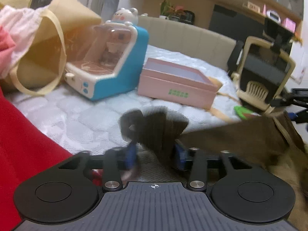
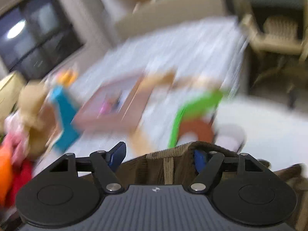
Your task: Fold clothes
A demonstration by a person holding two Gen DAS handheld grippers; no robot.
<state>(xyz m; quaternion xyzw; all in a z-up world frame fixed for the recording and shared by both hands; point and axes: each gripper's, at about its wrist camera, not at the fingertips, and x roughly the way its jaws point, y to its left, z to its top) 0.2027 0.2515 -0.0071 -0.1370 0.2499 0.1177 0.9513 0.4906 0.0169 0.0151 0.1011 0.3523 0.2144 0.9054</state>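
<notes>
One brown garment (image 1: 240, 140) stretched above a white mattress (image 1: 67, 119), left gripper (image 1: 156, 154) fingers apart with dark cloth bunched between, right gripper (image 2: 159, 157) fingers wide around its waistband, one pink box (image 1: 173, 86), one blue toy (image 1: 115, 57).

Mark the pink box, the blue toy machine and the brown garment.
pink box (image 1: 173, 88): left wrist view, front wall.
blue toy machine (image 1: 125, 73): left wrist view, blue side panel.
brown garment (image 1: 231, 140): left wrist view, flat stretched part.
</notes>
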